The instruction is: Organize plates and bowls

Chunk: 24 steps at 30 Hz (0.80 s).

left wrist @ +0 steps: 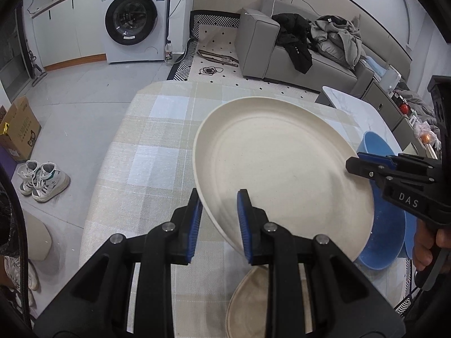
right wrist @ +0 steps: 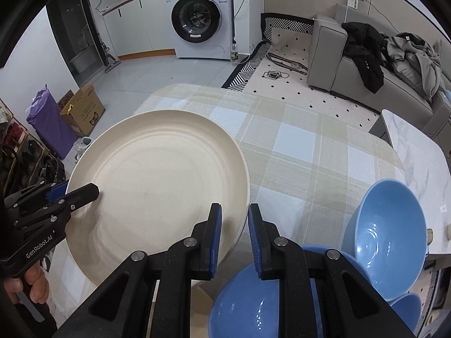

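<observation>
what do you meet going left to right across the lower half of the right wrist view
left gripper → cream plate → right gripper → tilted blue bowl

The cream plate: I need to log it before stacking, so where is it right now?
The cream plate is held tilted above the checked tablecloth, its rim clamped by the left gripper and the right gripper, with blue bowls to its right.

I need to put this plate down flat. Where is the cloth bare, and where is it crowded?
Bare: the checked tablecloth beyond the cream plate, out to its far edge. Crowded: the near right, where blue bowls cluster, and below the left gripper, where another cream plate lies.
</observation>
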Tool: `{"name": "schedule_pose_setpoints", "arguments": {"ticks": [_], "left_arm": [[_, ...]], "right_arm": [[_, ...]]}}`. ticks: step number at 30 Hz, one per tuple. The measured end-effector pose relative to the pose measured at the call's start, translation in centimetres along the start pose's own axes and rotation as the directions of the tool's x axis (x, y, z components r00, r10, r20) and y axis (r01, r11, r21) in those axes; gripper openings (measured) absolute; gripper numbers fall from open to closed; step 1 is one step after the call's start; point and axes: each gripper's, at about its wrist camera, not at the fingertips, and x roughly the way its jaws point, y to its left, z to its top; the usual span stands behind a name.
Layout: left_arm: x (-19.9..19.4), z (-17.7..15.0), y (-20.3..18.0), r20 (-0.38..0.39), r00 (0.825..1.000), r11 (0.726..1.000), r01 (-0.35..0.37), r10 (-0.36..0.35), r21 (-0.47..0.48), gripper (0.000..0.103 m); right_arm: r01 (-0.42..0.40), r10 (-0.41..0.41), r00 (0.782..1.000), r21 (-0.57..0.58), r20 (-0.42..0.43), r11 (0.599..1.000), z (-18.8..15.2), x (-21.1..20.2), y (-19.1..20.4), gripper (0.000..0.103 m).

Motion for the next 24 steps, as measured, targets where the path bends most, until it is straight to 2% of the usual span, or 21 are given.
{"name": "schedule_pose_setpoints", "arguments": {"ticks": [13,24], "left_arm": [[-6.2,-4.0,-1.1,0.042,0.999,0.999,0.018,-0.019,0.033,0.022],[-9.9,-7.8,-2.2,0.067,0.997,0.998,0.029,-0.033,0.064,0.022]], "right_arm": [[0.014,-0.013,0.998,-0.010,0.068,1.000,-3.5,-4.4,1.2,0.020],[0.023,-0.023,0.993,0.002,0.116,1.000,-6.8,-7.1,2.3,0.020]]}}
